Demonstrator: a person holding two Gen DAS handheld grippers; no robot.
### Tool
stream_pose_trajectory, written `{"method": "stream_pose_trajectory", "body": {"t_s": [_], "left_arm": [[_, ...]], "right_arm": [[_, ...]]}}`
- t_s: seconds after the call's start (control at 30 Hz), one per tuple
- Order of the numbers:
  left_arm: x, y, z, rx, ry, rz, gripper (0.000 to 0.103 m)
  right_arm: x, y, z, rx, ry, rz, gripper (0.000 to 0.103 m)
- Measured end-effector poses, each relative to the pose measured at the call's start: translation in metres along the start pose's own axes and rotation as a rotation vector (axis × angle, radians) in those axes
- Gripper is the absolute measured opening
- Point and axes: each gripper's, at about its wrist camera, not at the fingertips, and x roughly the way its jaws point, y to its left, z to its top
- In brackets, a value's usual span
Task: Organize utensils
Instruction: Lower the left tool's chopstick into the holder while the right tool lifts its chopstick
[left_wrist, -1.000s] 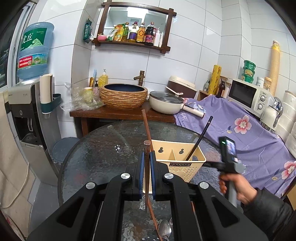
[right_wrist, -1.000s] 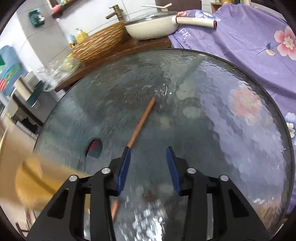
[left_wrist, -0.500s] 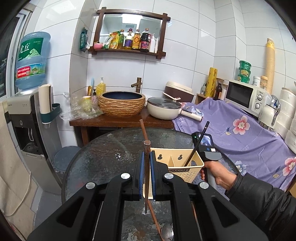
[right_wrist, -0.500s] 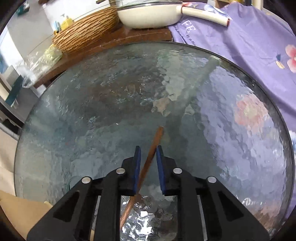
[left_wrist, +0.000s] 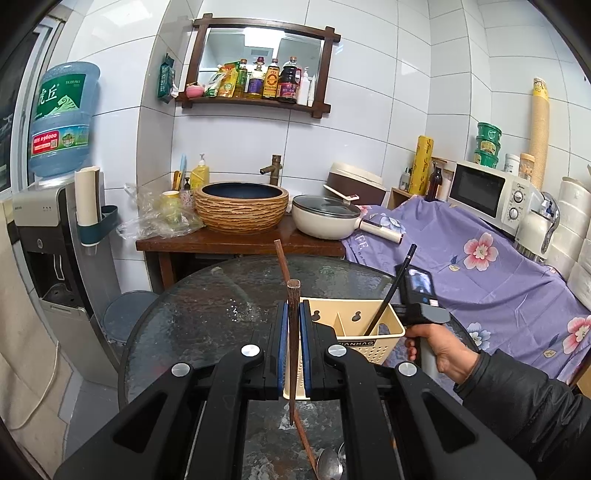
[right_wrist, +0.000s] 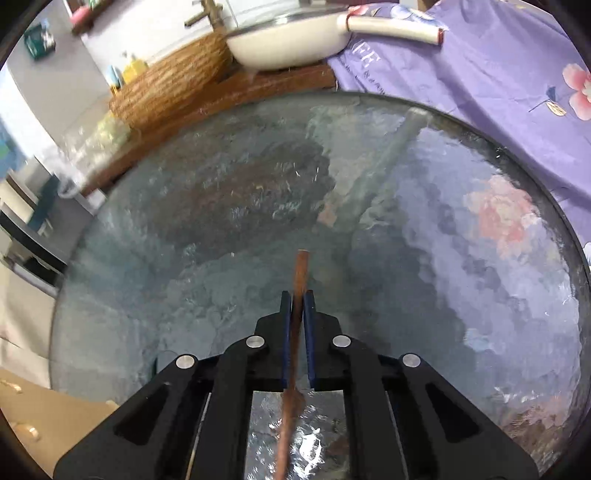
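A round glass surface (left_wrist: 207, 325) is being worked over, with a purple flowered cloth (left_wrist: 480, 273) draped just beside it on the right. A cream utensil holder (left_wrist: 354, 328) is standing on the surface, divided into compartments, and a black chopstick (left_wrist: 391, 291) is already leaning in its right compartment.

A dark brown chopstick (left_wrist: 293, 332) is being held clamped, nearly upright, in the left hand-held gripper (left_wrist: 293, 325), just in front of the holder's left side. A second, reddish chopstick (right_wrist: 300, 280) is being pinched by the right hand-held gripper (right_wrist: 297, 321), whose jaws have just been closing on it and are now together around the stick. Its far end is pointing out over the glass; the near end is blurred, so it cannot be told for sure whether it is touching the surface. In the left view the right hand (left_wrist: 439, 350) is seen gripping its tool beside the holder, and a spoon (left_wrist: 328, 467) is lying at the bottom edge.

The step in hand appears to be the pick-up of the reddish chopstick. It would be done well if the grip were kept firm and centred, since a thin stick can pivot between pads; the stick should be lifted clear, tilted upright and lowered tip-first into an open compartment, with the black chopstick being avoided.
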Motion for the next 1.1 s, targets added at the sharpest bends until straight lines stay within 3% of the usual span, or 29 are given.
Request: {"method": "stream_pose_trajectory", "body": {"t_s": [0.27,0.43,0.77,1.0,1.1], "left_arm": [[-0.002,0.003,0.003,-0.028,-0.004,-0.015,0.006],[-0.012,0.002,0.012,-0.038,-0.022,-0.035,0.006],[-0.038,-0.004,0.039,-0.039,-0.076,-0.077,0.006],[-0.047,-0.005,0.074,-0.060,-0.121,-0.099,0.006],[-0.049,-0.004,0.092,-0.083,-0.143,-0.122,0.006]], "right_arm": [[-0.070,-0.015,0.009,0.032,-0.151,0.162,0.007],[-0.125,-0.016,0.007,-0.019,-0.262,0.202,0.007],[-0.233,-0.009,-0.005,-0.124,-0.447,0.232,0.007],[-0.310,0.018,0.000,-0.231,-0.578,0.181,0.006],[-0.339,0.032,0.003,-0.259,-0.600,0.198,0.007]]}}
